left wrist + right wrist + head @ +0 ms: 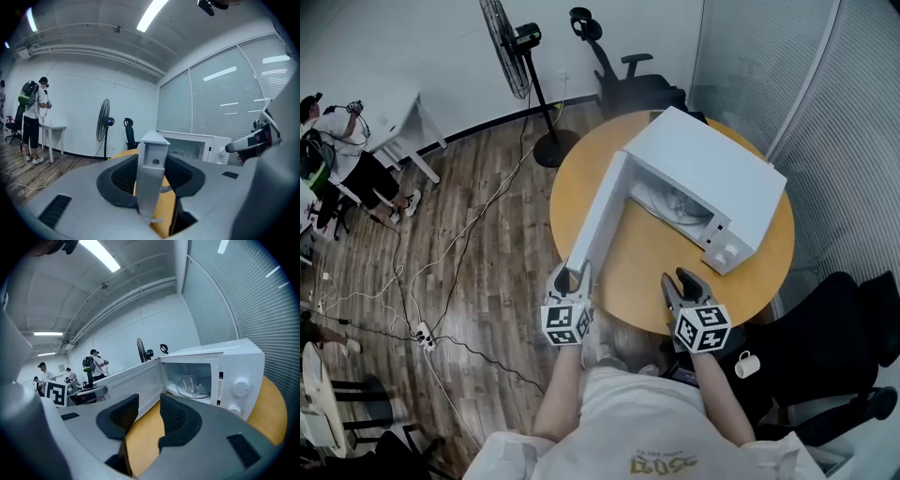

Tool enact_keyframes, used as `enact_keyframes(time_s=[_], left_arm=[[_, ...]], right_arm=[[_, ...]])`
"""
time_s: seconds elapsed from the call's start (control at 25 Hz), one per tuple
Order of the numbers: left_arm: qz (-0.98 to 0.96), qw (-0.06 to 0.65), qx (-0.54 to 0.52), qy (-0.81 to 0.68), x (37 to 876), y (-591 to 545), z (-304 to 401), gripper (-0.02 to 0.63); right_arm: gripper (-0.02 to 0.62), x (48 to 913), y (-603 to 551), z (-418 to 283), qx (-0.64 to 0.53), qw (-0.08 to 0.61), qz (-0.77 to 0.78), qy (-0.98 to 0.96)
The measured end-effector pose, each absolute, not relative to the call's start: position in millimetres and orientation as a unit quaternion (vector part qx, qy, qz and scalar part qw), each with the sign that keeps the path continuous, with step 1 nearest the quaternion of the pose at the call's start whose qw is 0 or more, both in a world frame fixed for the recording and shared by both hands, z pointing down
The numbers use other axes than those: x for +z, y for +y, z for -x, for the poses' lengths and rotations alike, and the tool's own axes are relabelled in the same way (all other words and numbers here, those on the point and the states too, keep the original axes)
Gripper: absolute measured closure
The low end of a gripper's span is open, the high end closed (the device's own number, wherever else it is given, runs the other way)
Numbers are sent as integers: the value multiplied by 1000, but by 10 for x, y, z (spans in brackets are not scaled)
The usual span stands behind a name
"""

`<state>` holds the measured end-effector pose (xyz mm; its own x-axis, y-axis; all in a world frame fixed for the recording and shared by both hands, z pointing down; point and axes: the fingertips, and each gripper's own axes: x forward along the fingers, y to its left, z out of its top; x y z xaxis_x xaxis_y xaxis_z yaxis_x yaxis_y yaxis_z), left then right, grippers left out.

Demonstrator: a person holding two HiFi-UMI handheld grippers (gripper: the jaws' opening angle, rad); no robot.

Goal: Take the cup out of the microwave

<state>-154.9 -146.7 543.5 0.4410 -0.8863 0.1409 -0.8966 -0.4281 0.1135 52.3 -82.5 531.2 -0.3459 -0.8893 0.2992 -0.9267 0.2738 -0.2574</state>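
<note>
A white microwave (712, 169) stands on a round wooden table (647, 272) with its door (600, 211) swung wide toward me. A clear glass cup (188, 383) stands on the turntable inside; it shows faintly in the head view too, cup (682, 201). My left gripper (572, 279) is at the door's free end. In the left gripper view the door edge (152, 159) stands upright between the pads, which touch it on both sides. My right gripper (684, 286) hovers over the table's near edge, open and empty, pointing at the microwave's opening from a distance.
A small white mug (746, 364) sits low at the right beside a black chair (844, 356). A standing fan (520, 56) and an office chair (619, 75) are behind the table. Cables lie on the wooden floor at left, with people (337, 141) near a white desk.
</note>
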Motion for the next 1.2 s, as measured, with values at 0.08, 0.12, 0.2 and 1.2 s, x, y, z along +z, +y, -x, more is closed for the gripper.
enact_keyframes(time_s=[0.08,0.12,0.2,1.2], left_arm=[[-845,84,32,-528,5438,-1514,1603,423],[-846,83,34,-526,5440,-1536,1633,423],[-847,82,36,-523,5437,-1569,1711,423],[-862,72,23,-501,5437,-1699,1918,420]], right_arm=[[456,5362,-896,-544,197,52,-578,-790],[456,5391,-928,-547,200,55,-581,-787],[456,5425,-983,-516,200,62,-585,-783],[456,5637,-1765,-907,204,75,-639,-738]])
